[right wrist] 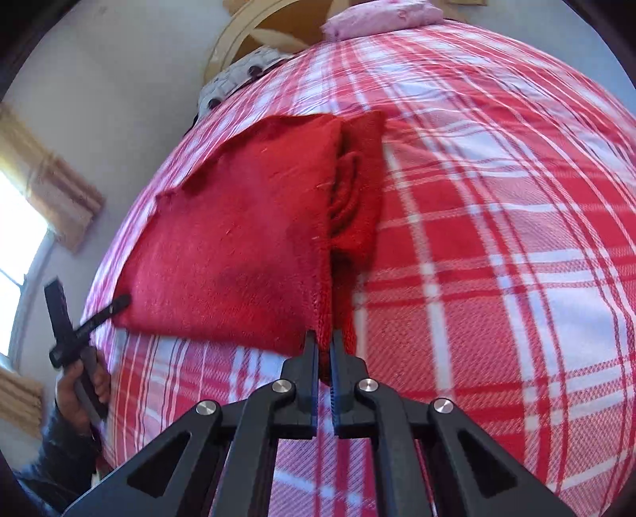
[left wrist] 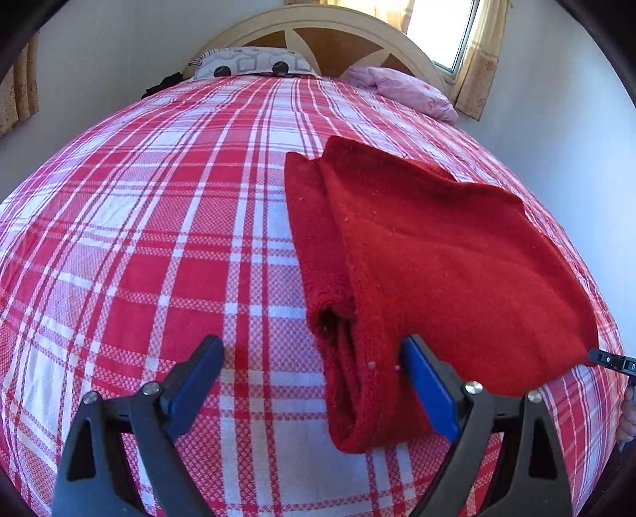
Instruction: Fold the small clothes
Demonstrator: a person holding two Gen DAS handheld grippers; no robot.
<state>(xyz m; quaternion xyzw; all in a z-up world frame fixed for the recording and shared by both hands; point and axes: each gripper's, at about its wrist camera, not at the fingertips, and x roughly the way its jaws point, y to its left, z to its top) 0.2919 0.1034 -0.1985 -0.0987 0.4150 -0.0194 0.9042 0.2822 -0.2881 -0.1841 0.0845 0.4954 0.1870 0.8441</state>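
A red knitted garment (left wrist: pixel 429 262) lies partly folded on the bed with the red and white plaid sheet (left wrist: pixel 139 238). In the left wrist view my left gripper (left wrist: pixel 314 350) is open, its jaws wide apart; the garment's near folded end lies between them, against the right finger (left wrist: pixel 427 381). In the right wrist view my right gripper (right wrist: pixel 324 338) is shut on the near edge of the garment (right wrist: pixel 238 246), holding up a fold of it. The other gripper (right wrist: pixel 119 302) shows at the garment's left corner in the right wrist view, held in a hand.
A patterned pillow (left wrist: pixel 250 61) and a pink pillow (left wrist: pixel 401 89) lie at the head of the bed against a wooden headboard (left wrist: pixel 330 35). A window with curtains (left wrist: pixel 473 51) is at the far right. The bed's edge runs close on the right.
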